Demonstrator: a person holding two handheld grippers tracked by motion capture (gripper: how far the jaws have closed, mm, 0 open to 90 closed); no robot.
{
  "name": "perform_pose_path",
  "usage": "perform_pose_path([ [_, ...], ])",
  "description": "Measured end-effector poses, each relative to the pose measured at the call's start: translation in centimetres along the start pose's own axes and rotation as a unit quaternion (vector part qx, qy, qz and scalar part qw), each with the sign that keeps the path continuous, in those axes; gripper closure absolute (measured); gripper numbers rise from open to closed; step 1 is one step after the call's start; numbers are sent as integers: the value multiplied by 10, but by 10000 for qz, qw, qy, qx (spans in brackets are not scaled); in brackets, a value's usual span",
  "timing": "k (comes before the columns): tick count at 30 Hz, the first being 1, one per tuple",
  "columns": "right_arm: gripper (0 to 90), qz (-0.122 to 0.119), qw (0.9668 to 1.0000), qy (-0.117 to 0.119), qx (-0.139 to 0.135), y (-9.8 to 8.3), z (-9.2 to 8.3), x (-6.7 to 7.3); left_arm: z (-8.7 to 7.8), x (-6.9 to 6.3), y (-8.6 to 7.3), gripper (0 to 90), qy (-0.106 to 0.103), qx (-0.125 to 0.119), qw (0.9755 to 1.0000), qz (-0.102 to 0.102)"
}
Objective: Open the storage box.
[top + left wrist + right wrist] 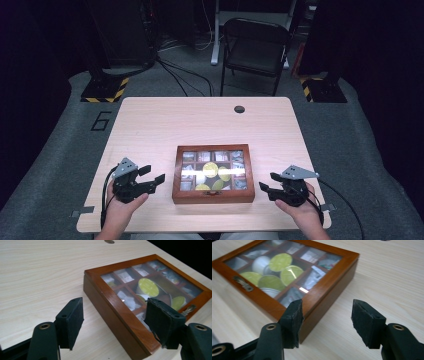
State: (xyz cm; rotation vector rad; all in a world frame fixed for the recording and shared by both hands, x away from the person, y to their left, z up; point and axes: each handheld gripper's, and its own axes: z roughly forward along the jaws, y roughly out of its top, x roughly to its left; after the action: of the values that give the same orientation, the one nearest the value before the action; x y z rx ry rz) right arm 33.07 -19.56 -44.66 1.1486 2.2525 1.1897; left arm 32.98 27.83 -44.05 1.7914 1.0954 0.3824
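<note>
High view: wooden box (213, 196) lid shut, centred near edge | left gripper (152, 175) and right gripper (267, 182) flank it, jaws wide, empty, likely poised to open it

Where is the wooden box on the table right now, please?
In the high view, the wooden box sits lid closed at the table's near-centre edge, between the left tool and right tool, which touch nothing.

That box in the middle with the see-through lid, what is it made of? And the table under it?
The box looks like reddish-brown wood with a glossy varnish: it shines at the edges. Its lid pane seems glass or clear plastic, since it throws back glare. The table looks like pale wood-grain laminate, matte, though it could be real wood.
</note>
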Motion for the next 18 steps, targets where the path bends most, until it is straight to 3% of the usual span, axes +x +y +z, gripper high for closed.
perform_pose_path([
  [1,435,-78,9999,140,-23,-1,0,5,0,-4,-5,358,-45,100,9999,7],
  [6,438,-385,9991,186,11,-5,3,17,3,-11,-16,366,-52,328,9994,131],
  [9,455,-371,9990,266,36,-8,7,21,4,-15,-22,395,-92,401,9990,157],
  [12,449,-359,9989,295,65,-12,9,23,7,-20,-29,412,-154,502,9981,307],
  [16,438,-376,9988,290,111,-19,13,26,11,-24,-36,416,-334,562,9975,278],
  [18,438,-402,9986,288,175,-22,17,27,13,-26,-39,416,-387,585,9968,390],
])
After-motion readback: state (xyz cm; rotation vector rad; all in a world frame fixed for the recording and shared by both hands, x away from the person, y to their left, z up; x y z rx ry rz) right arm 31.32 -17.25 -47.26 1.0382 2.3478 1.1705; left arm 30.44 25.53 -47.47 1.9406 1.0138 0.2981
